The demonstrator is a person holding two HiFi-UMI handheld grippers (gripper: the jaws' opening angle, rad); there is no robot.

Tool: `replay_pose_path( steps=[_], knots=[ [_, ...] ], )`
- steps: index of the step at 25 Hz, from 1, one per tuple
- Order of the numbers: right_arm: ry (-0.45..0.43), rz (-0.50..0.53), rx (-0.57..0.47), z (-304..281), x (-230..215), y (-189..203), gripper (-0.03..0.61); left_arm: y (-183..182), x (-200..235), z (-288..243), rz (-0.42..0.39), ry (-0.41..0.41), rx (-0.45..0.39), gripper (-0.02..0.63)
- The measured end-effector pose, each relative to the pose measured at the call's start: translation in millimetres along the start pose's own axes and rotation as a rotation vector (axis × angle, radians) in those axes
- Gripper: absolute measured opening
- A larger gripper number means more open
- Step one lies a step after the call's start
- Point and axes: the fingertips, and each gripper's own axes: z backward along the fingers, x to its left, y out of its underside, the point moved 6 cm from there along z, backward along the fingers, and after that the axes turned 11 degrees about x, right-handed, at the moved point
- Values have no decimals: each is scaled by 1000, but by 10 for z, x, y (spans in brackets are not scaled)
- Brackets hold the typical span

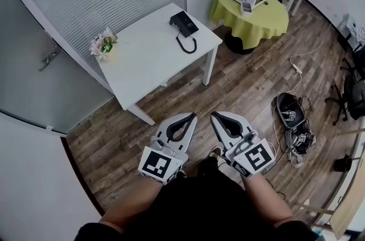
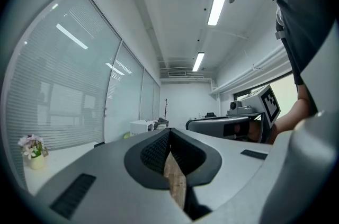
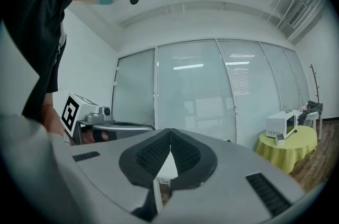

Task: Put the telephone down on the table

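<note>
The flowers (image 1: 103, 45) stand at the left corner of the white table (image 1: 148, 63); the telephone (image 1: 183, 23) already lies at its far corner, its cord (image 1: 187, 45) looped near the edge; the left gripper (image 1: 191, 116) and right gripper (image 1: 215, 116) hang by the person's body, well apart from the table, both closed on nothing. A likely risk is a jaw snagging that cord and dragging the telephone off. Only the head view shows the telephone; the gripper views show the jaw tips meeting, empty.
</note>
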Motion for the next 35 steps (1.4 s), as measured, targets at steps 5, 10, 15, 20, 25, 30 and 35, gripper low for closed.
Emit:
replay_pose_path(
  steps=[5, 10, 15, 20, 25, 30, 35],
  knots=[
    [-24, 9, -4, -63, -431, -60, 23, -156, 71, -454, -8, -10, -4, 9],
    [-58, 29, -18, -65, -839, -125, 23, -269, 91, -889, -8, -32, -2, 9],
    [-80, 43, -1, -97, -1254, -130, 23, -369, 131, -1254, -7, -69, 8, 9],
    [-106, 47, 0, -82, -1603, -138, 23, -422, 133, -1539, 5, -106, 13, 9],
    [-123, 48, -3, -76, -1884, -127, 23, -453, 125, -1736, 8, -118, 31, 9],
    [-118, 22, -18, -175, -2083, -146, 23, -474, 211, -1886, 18, -124, 33, 9],
    [-118, 47, 3, -331, -2225, -158, 23, -459, 370, -2065, 17, -103, 40, 9]
  ],
)
